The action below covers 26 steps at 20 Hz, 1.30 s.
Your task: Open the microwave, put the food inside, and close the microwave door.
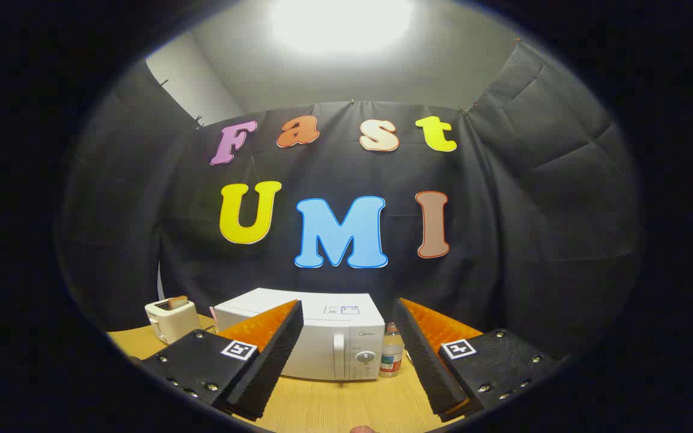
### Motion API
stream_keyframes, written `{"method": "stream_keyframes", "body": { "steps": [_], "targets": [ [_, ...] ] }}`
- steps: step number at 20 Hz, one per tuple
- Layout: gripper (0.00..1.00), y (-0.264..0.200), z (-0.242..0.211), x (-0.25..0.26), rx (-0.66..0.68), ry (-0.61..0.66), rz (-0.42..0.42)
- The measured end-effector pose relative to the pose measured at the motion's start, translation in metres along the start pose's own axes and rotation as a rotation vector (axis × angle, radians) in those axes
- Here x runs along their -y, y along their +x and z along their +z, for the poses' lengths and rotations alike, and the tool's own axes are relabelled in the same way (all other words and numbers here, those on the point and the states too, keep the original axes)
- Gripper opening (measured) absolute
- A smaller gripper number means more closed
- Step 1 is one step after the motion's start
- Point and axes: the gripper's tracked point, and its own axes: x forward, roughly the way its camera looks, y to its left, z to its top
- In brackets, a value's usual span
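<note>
A white microwave (pixel 328 337) stands on the wooden table (pixel 334 403), its door shut, with a vertical handle (pixel 339 356) and a round knob (pixel 366 357) at its right side. My gripper (pixel 346 355) is open, held above the table some way short of the microwave. The microwave's front shows in the wide gap between the two fingers, and nothing is held between them. No food item can be made out apart from what sits in the toaster.
A cream toaster (pixel 172 319) with a slice in its slot stands left of the microwave. A small clear bottle (pixel 391 356) stands just right of it. The black booth cloth closes off the back and sides.
</note>
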Motion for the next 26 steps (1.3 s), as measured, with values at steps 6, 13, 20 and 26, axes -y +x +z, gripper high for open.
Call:
{"method": "stream_keyframes", "body": {
  "steps": [6, 13, 20, 26],
  "targets": [
    [0.96, 0.004, 0.001, 0.003, 0.0, 0.007, 0.0],
    [0.96, 0.002, -0.001, 0.016, -0.001, 0.025, -0.02],
    [0.96, 0.005, -0.006, 0.022, -0.007, 0.022, -0.024],
    [0.96, 0.026, -0.031, 0.016, -0.053, 0.042, 0.004]
  ]
}}
